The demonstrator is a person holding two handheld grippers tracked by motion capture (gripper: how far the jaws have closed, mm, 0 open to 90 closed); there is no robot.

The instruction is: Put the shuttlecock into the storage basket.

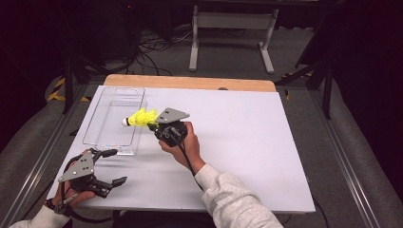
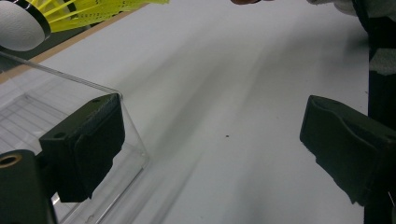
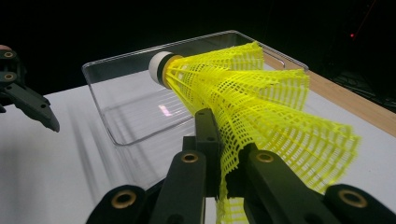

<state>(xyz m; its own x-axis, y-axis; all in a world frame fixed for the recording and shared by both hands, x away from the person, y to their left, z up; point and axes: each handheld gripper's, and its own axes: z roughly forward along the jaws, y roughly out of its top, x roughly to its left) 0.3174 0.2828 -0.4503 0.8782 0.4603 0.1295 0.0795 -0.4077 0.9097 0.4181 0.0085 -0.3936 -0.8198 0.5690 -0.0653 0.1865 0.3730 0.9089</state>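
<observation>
here right gripper (image 1: 153, 125) pinches shuttlecock (image 1: 139, 117) above clear tray (image 1: 114, 97); left gripper (image 1: 114, 166) open nearby

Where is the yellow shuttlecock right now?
In the high view, the shuttlecock is pinched by its skirt in the right gripper, cork over the clear tray at table left.

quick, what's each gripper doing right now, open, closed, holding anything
Left gripper: open, holding nothing, beside the clear tray.
Right gripper: closed on the skirt of the yellow shuttlecock, held over the tray.
</observation>
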